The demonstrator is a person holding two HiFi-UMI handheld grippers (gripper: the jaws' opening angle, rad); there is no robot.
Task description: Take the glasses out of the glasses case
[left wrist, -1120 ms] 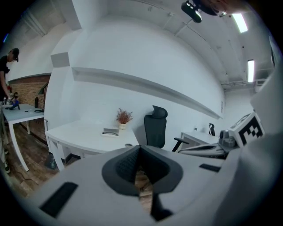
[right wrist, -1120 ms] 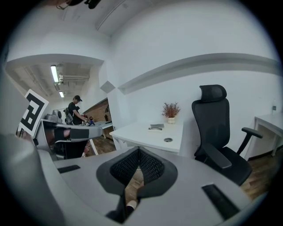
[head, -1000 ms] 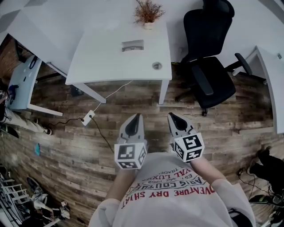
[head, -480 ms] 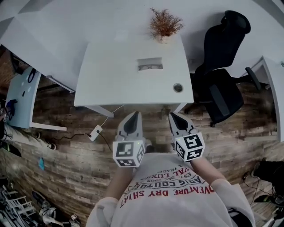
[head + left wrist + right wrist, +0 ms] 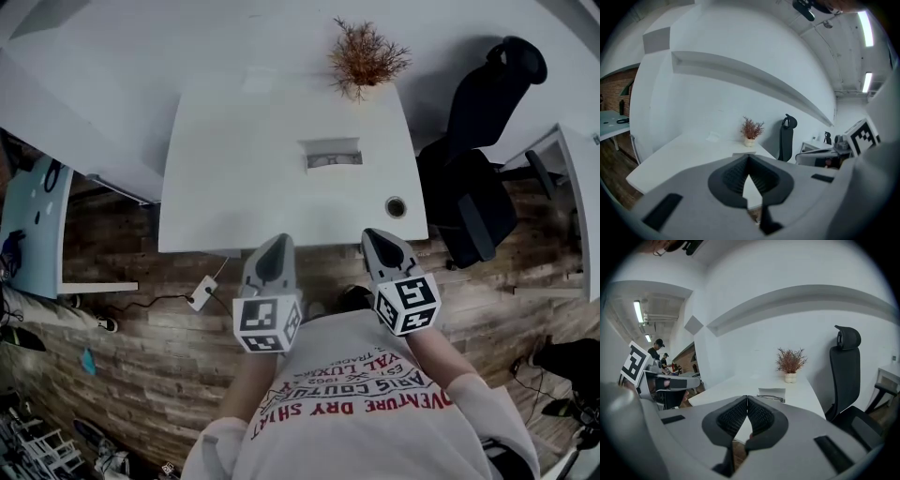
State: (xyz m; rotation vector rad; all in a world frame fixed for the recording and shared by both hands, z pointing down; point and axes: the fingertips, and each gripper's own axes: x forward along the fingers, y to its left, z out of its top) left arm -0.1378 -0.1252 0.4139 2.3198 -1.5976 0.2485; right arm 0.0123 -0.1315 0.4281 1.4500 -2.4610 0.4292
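Note:
The glasses case (image 5: 333,155) lies open on the white table (image 5: 234,169), towards its far right, with dark-rimmed glasses inside. In the right gripper view the case (image 5: 771,393) sits past the jaws, well out of reach. My left gripper (image 5: 275,247) and right gripper (image 5: 376,238) hang side by side over the table's near edge, short of the case. Both are shut, jaw tips touching, with nothing between them. The left gripper (image 5: 749,157) hides most of the case in its own view; the right gripper (image 5: 747,399) points towards the case.
A dried plant in a small pot (image 5: 366,58) stands at the table's far edge behind the case. A cable hole (image 5: 396,206) is near the front right corner. A black office chair (image 5: 483,141) stands to the right. A power strip (image 5: 201,292) lies on the wooden floor.
The table has come closer in the head view. Both grippers, earlier over the floor, now reach its near edge. They stay shut throughout.

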